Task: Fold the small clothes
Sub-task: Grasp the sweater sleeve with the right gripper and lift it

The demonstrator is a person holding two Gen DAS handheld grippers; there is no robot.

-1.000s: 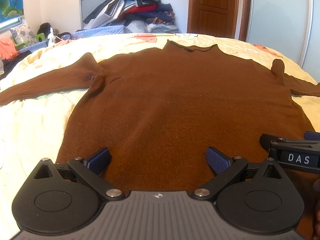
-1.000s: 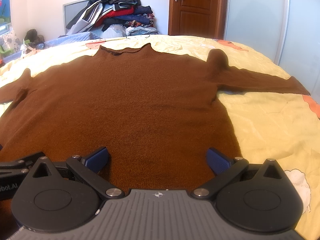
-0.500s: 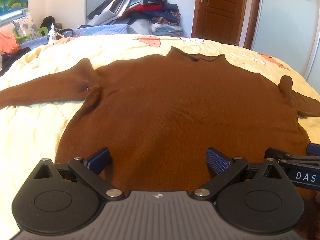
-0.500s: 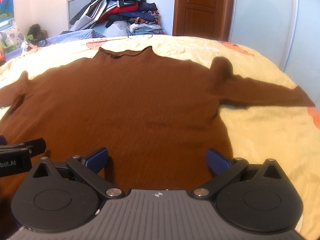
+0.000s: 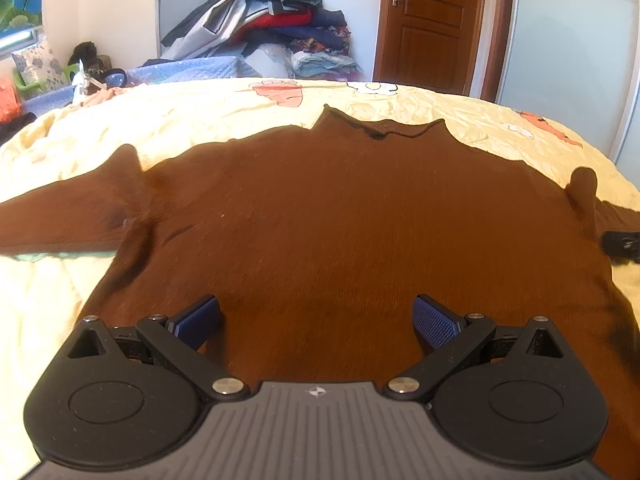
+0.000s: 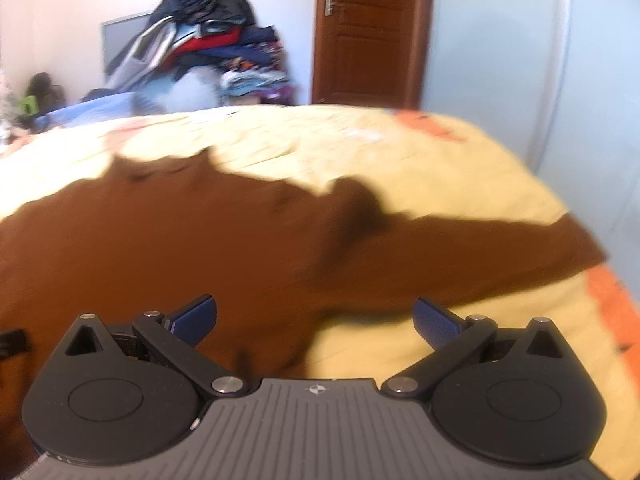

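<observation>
Left wrist view shows the brown sweater (image 5: 340, 232) spread flat on the bed (image 5: 200, 120), collar far, hem near, with the left tool (image 5: 316, 320) over its lower body, fingers apart and empty. The right tool (image 6: 314, 320), equally spread, faces the right sleeve (image 6: 480, 248), which runs sideways toward the bed's right edge; the right arm is nearer it, so a sleeve fold probably comes first. Nothing blocks it. A clothes pile (image 5: 272, 28) sits well beyond.

bed (image 5: 208, 120) w/ yellow sheet | brown sweater (image 5: 340, 220) flat on it, sleeves spread
</observation>
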